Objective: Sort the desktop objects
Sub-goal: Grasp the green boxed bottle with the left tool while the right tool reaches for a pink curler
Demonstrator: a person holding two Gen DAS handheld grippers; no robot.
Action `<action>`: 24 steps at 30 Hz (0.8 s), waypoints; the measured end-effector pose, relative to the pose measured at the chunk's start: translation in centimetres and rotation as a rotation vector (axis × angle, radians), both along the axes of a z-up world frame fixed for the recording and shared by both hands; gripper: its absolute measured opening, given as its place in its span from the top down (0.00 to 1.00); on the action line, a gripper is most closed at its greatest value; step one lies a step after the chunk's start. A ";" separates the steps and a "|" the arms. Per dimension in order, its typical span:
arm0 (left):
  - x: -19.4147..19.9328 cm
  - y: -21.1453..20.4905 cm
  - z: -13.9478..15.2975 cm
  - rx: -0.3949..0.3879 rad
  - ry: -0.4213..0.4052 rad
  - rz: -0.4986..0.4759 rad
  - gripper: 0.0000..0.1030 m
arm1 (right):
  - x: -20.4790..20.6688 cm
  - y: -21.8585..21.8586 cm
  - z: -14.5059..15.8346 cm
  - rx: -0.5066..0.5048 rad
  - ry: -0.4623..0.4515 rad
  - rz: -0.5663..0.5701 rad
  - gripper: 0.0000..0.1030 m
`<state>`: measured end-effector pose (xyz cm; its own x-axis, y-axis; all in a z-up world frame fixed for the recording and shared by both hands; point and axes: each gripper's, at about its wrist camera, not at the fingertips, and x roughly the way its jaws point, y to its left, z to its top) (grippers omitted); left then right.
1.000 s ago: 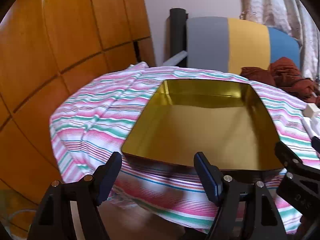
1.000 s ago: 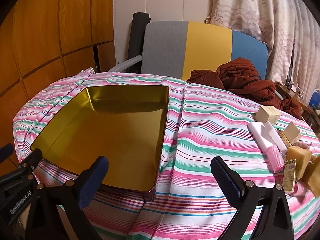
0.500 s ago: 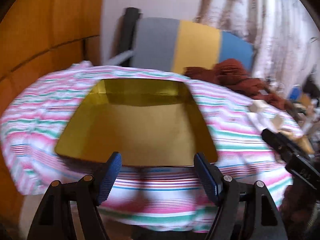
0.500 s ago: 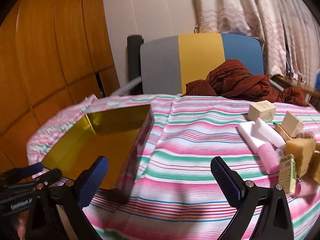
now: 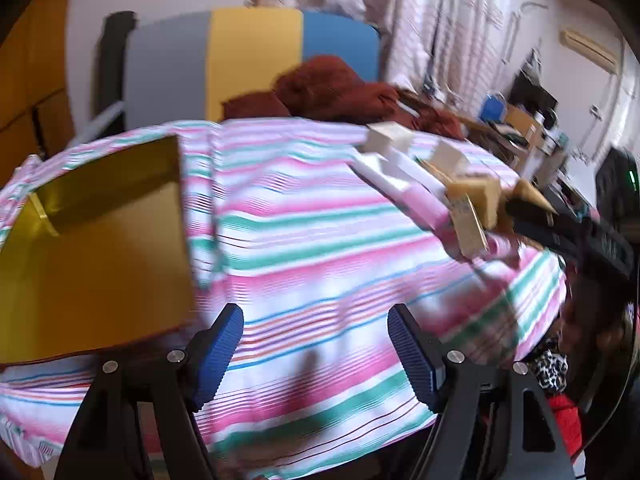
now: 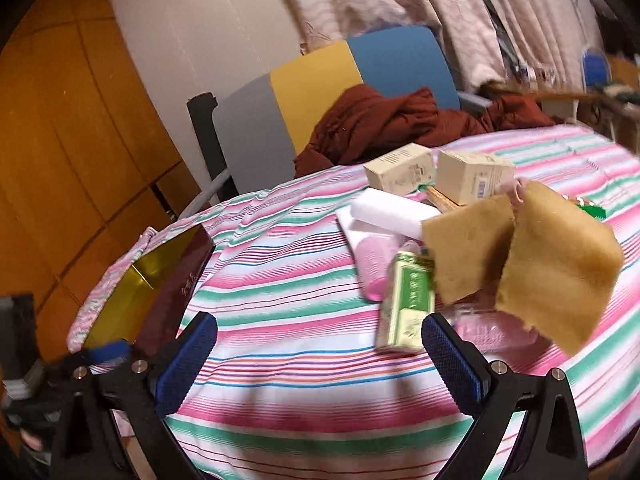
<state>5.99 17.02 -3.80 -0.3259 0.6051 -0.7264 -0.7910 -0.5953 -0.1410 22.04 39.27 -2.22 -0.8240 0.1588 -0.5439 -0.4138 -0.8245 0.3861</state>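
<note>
Beside sponges point(image 6: 560, 268) – green box point(image 6: 408, 300) (lengthwise nearward)

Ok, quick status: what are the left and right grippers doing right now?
Left gripper: open, holding nothing, over the striped cloth.
Right gripper: open, holding nothing, near the green box.

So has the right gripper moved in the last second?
Yes. The right gripper has swung right: the gold tin, then central in its view, now sits far left, and the sponges loom close ahead.
</note>
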 end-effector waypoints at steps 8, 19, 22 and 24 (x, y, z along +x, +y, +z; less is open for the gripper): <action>1.1 3.4 -3.0 -0.057 -0.023 -0.101 0.26 | -2.4 4.5 -1.9 -0.141 -0.016 -0.031 0.00; 1.5 3.9 -4.6 -0.092 0.011 -0.102 0.25 | -6.3 3.5 -3.4 -0.260 0.023 0.162 0.00; 1.7 4.1 -4.8 -0.088 0.020 -0.110 0.19 | -6.1 2.3 -3.3 -0.325 0.082 0.261 0.00; 1.8 4.2 -4.9 -0.086 0.026 -0.114 0.19 | -5.4 1.9 -3.2 -0.336 0.089 0.281 0.00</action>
